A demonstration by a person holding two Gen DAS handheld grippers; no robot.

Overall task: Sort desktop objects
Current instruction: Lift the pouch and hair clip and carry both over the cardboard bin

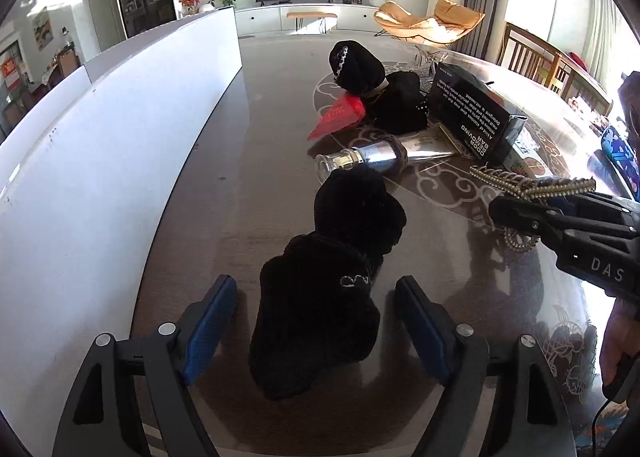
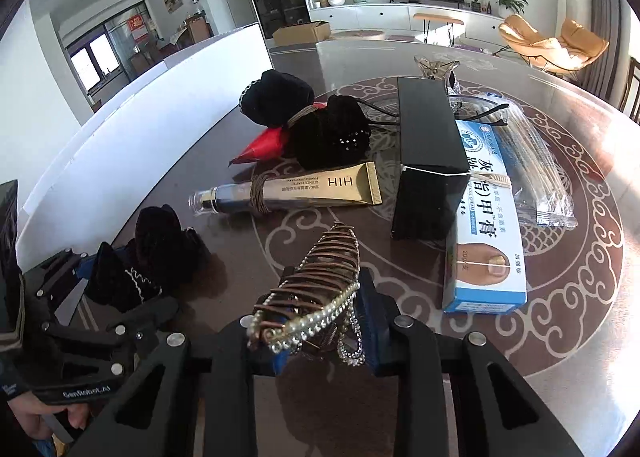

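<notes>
Your right gripper is clamped on a rhinestone hair comb, which rises from the jaws toward 12 o'clock above the patterned table. At 12 o'clock beyond it lies a gold tube; at 2 o'clock a black box rests against a blue-and-white ointment carton. At 9 o'clock your left gripper stands open about a black velvet pouch.

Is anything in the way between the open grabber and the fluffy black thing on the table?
No. The fluffy black pouch lies on the table right between the left gripper's open fingers, and nothing sits between them. The right gripper is off to the side, shut on a sparkly hair clip.
</notes>
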